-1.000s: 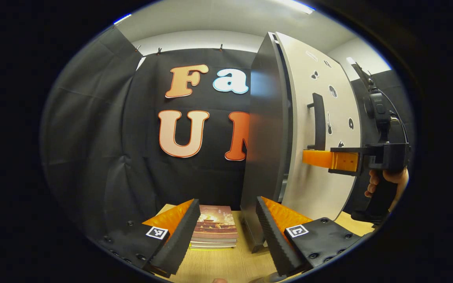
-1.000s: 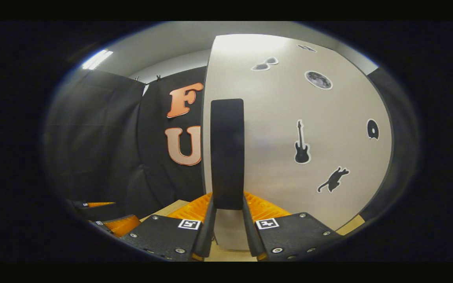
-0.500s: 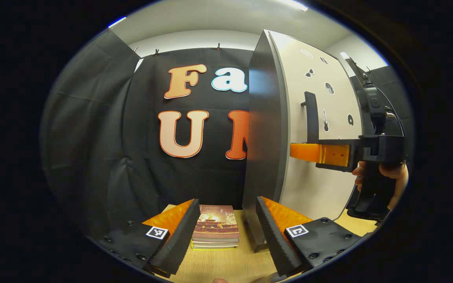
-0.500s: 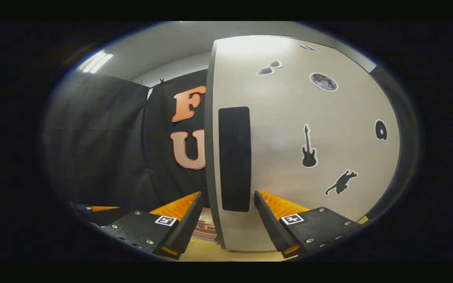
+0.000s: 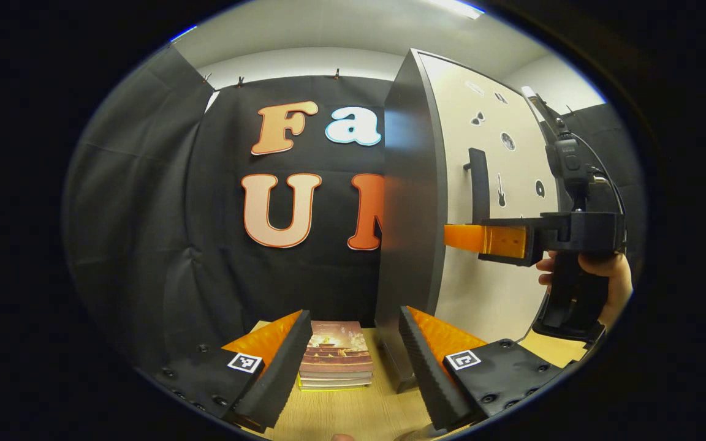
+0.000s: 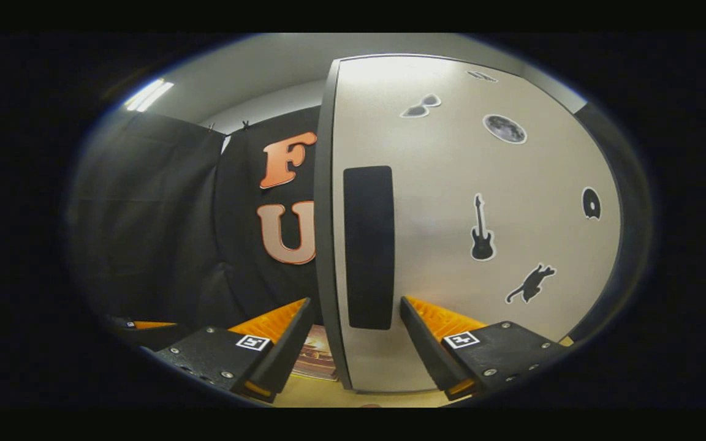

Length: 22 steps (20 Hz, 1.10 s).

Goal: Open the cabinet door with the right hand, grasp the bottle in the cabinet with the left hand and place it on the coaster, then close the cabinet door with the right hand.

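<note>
Cabinet door (image 6: 451, 202) stands upright at frame centre, its handle (image 6: 368, 245) running vertically; right gripper (image 6: 356, 334) gapes wide before it, left gripper (image 5: 353, 361) equally wide.

left gripper view beside cabinet door (image 5: 494, 184), right gripper view close, facing it

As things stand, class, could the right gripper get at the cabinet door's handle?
Probably yes: the right gripper is open, its fingers either side of the handle on the door, with nothing between.
</note>
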Each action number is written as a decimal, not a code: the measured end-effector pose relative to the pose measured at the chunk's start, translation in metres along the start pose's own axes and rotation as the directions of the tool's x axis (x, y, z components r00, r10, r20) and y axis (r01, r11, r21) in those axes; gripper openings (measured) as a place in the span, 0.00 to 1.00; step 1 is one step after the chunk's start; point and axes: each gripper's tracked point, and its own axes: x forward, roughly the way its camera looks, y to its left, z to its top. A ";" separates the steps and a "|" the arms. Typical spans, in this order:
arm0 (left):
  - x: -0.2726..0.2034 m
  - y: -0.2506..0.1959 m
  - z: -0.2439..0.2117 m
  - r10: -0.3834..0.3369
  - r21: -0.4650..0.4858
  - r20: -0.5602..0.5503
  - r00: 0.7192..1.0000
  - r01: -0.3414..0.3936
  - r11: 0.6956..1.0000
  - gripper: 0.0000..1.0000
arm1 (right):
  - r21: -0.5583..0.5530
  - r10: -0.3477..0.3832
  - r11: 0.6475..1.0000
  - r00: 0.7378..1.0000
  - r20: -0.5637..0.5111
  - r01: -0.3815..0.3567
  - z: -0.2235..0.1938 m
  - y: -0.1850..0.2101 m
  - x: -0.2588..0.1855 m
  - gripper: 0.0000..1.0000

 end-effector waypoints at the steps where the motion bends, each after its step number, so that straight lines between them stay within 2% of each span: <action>1: 0.001 0.000 0.002 -0.012 0.004 0.004 1.000 0.012 1.000 0.93 | -0.009 -0.012 1.000 1.000 0.002 0.012 0.001 0.001 -0.002 0.89; 5: 0.009 -0.003 0.006 -0.073 0.023 0.013 0.997 0.073 0.997 0.93 | -0.033 -0.060 0.998 0.998 0.007 0.061 0.003 -0.001 -0.029 0.91; 6: 0.012 -0.006 0.005 -0.093 0.014 0.008 0.996 0.092 0.996 0.93 | -0.036 -0.075 0.996 0.997 0.009 0.076 0.003 -0.003 -0.037 0.96; 7: 0.013 -0.009 0.005 -0.112 0.002 0.006 0.994 0.112 0.994 0.93 | -0.038 -0.092 0.995 0.996 0.011 0.092 0.004 -0.006 -0.047 0.91; 10: 0.013 -0.016 0.013 -0.133 -0.016 0.020 0.991 0.133 0.991 0.93 | -0.029 -0.134 0.990 0.991 0.023 0.135 0.007 -0.018 -0.080 0.91; 15: 0.006 -0.027 0.020 -0.104 -0.016 0.038 0.994 0.104 0.994 0.93 | 0.038 -0.159 0.987 0.986 0.043 0.157 0.009 -0.046 -0.125 0.92; 22: -0.017 -0.062 0.029 0.012 -0.067 0.050 0.999 -0.008 0.998 0.93 | 0.073 -0.123 0.990 0.992 0.030 0.121 -0.002 -0.110 -0.185 0.92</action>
